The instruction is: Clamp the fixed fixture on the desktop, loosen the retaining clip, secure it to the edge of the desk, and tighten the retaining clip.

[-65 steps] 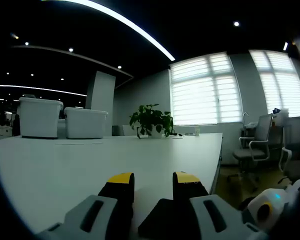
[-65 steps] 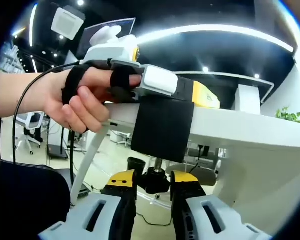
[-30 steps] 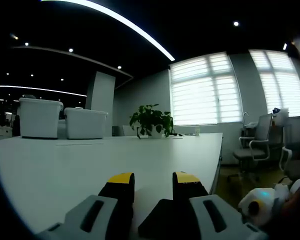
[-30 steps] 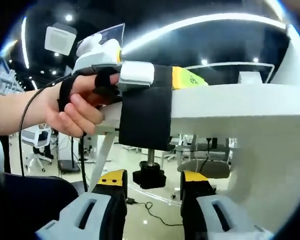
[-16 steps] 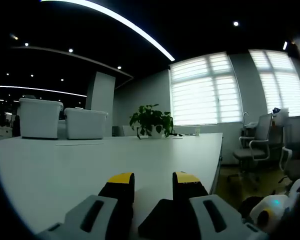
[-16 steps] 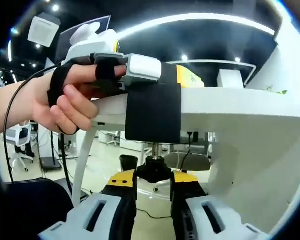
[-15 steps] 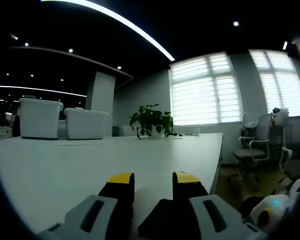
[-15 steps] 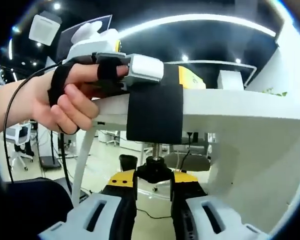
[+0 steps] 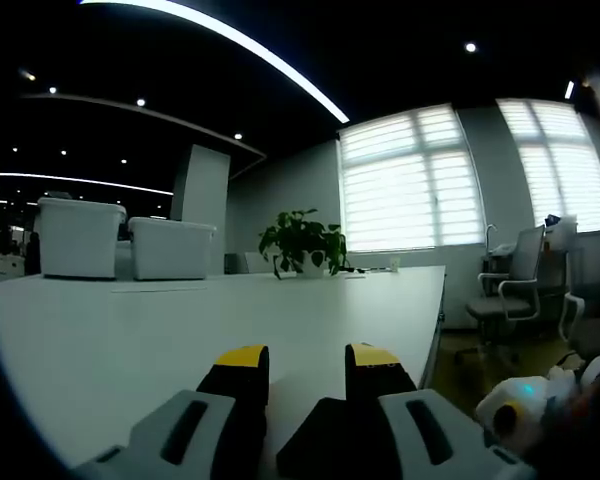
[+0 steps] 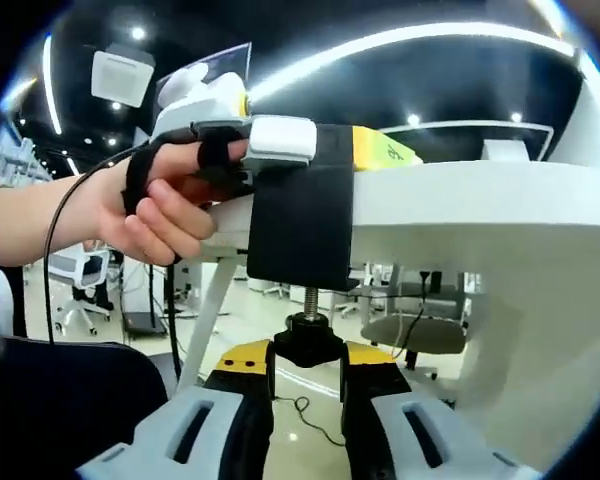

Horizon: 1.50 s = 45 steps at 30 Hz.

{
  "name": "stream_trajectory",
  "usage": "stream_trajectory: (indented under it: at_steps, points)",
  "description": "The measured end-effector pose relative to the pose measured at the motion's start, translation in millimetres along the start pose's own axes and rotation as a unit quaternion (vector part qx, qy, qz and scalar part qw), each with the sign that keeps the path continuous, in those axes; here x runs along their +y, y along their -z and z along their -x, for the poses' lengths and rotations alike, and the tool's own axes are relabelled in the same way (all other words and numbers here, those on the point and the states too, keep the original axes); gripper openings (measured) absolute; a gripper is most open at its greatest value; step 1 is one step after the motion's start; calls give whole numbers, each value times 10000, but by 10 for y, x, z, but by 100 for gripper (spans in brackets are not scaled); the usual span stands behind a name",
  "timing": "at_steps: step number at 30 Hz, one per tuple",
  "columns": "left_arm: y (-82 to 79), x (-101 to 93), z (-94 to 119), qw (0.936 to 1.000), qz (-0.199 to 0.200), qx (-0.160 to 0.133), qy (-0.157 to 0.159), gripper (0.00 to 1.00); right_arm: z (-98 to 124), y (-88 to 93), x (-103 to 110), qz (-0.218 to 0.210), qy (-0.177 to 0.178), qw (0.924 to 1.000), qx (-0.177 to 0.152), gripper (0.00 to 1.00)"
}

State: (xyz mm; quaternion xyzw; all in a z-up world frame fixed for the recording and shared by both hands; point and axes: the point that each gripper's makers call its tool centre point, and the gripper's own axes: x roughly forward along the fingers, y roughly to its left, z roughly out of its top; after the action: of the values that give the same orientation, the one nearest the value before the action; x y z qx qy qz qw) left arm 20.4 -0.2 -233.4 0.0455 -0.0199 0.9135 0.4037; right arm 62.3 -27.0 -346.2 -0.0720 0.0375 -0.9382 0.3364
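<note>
In the right gripper view we look up from under the desk edge. Our right gripper (image 10: pixel 307 365) has its yellow-tipped jaws closed in on the black knob (image 10: pixel 307 345) of the retaining clip's screw, one jaw against each side. Just above the knob, the threaded screw (image 10: pixel 309 300) runs up into the black fixture (image 10: pixel 300 225), which wraps the edge of the white desk (image 10: pixel 480 215). Our left hand (image 10: pixel 170 215) holds the left gripper (image 10: pixel 335 148) at the fixture's top, level with the desktop.

In the left gripper view the jaws stand a narrow gap apart on something black at the bottom of the view; we cannot tell whether they grip it. Beyond lie the desktop (image 9: pixel 180 320), a potted plant (image 9: pixel 302 240), two white bins (image 9: pixel 125 237) and office chairs (image 9: pixel 510 285) by the windows.
</note>
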Motion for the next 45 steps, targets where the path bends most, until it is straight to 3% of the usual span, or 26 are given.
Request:
stream_trajectory:
  at_steps: [3,6,7,8,10,12,15,21,26,31,37,45]
  points:
    - [1,3,-1,10000,11,8,1,31,5,-6,19,2,-117,9999,-37,23]
    - [2,3,0,10000,14,9,3,31,7,-19,26,146,-16,9999,-49,23]
    - [1,0,1,10000,15,7,8,31,18,-33,-7,461,181,9987,-71,25]
    - [0,-1,2,10000,7,3,9,31,27,-29,-31,468,344,9983,-41,29]
    - [7,-1,2,10000,32,28,5,31,59,9,-65,272,570,9980,64,38]
    - [7,1,-1,10000,27,27,8,31,137,12,-122,85,892,9960,-7,42]
    - [7,-2,-1,10000,20,20,6,31,194,10,-83,-415,1048,9935,-129,41]
    - [7,-5,1,10000,20,19,4,31,85,-67,12,-209,1013,9945,-152,35]
    - [7,-4,-2,10000,33,31,5,31,49,-52,-66,-240,1126,9932,-184,24]
    - [-4,-10,-4,10000,-29,-13,28,30,47,-60,-98,-264,989,9945,-218,23]
    - [-3,-11,-5,10000,-3,-2,32,30,-13,-63,-50,-170,338,9988,-303,23]
    - [-2,-11,-3,10000,-11,-4,38,30,-71,-54,-26,-92,-80,9994,-335,23]
